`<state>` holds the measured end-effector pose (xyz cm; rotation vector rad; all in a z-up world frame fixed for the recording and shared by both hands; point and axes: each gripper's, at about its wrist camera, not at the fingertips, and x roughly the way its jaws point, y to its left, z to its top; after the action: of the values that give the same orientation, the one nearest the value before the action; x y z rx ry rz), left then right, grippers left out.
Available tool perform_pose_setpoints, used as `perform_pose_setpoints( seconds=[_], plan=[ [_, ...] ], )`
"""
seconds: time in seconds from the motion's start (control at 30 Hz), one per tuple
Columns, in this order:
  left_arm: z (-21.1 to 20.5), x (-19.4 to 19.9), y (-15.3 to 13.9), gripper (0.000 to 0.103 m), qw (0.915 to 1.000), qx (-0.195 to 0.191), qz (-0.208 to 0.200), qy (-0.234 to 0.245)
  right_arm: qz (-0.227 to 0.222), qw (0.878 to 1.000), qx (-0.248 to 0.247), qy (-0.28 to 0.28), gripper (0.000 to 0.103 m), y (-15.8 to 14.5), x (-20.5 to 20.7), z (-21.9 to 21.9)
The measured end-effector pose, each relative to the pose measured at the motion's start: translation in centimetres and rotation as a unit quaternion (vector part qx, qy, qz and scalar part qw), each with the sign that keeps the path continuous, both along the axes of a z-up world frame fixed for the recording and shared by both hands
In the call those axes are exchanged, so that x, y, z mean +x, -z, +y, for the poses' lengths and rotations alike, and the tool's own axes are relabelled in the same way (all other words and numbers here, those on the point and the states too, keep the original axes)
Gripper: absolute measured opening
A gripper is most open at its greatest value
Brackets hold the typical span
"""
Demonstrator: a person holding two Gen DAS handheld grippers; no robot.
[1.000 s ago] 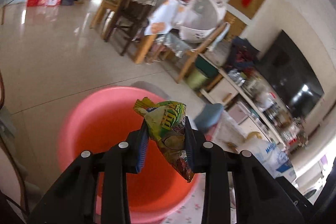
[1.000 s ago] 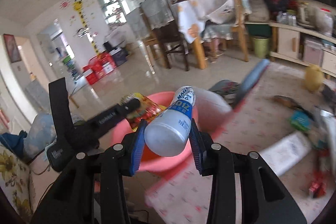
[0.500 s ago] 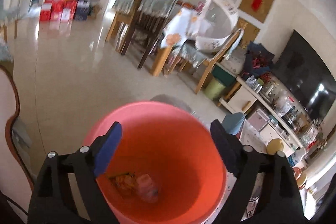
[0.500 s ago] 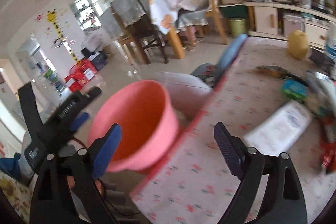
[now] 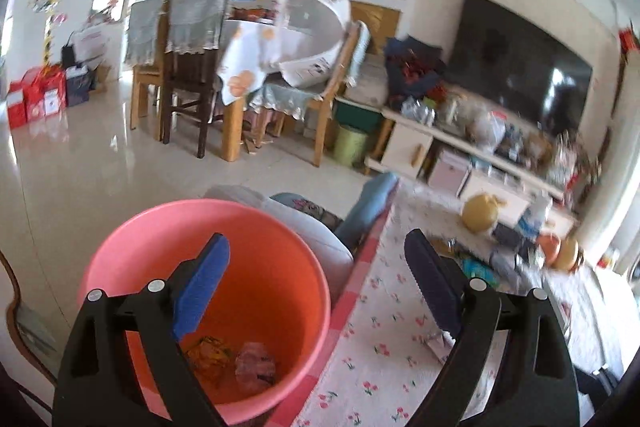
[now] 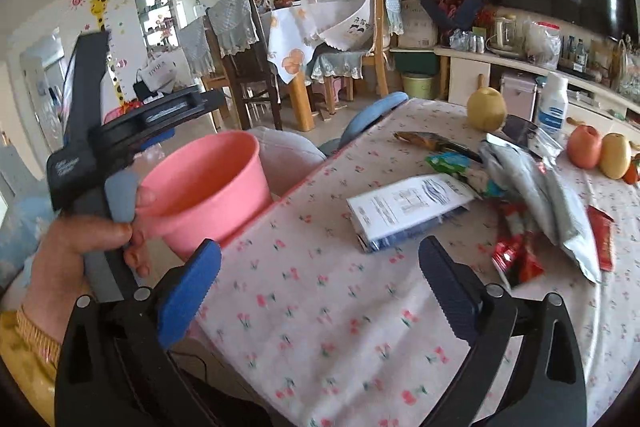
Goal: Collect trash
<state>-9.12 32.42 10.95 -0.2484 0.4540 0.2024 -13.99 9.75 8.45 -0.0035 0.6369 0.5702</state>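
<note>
A pink bucket stands beside the table's left edge; it also shows in the right wrist view. Inside it lie a snack bag and a bottle. My left gripper is open and empty above the bucket's right rim. My right gripper is open and empty over the floral tablecloth. On the table lie a white and blue packet, a silver bag, red wrappers and a green wrapper.
A pear, an apple, a white bottle and a phone sit at the table's far side. Dining chairs, a green bin and a TV shelf stand beyond.
Both grippers opened: the snack bag left the left one and the bottle left the right one, and both now lie in the bucket. The right gripper swung right over the table.
</note>
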Motion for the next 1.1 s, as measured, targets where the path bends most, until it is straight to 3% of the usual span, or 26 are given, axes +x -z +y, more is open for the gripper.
perform_pose_setpoints(
  seconds=[0.33, 0.77, 1.1],
  plan=[
    [-5.6, 1.0, 1.9, 0.090, 0.9950, 0.058, 0.043, 0.070, 0.012, 1.000, 0.006, 0.026, 0.098, 1.1, -1.3, -3.3],
    [-11.3, 2.2, 2.5, 0.090, 0.9862, 0.087, 0.066, 0.124, 0.020, 0.998, 0.004, 0.054, 0.098, 1.5, -1.1, -7.9],
    [-16.7, 3.1, 3.3, 0.090, 0.9747, 0.088, 0.084, 0.187, 0.052, 0.988, 0.045, 0.141, 0.098, 0.4, 0.6, -14.8]
  ],
)
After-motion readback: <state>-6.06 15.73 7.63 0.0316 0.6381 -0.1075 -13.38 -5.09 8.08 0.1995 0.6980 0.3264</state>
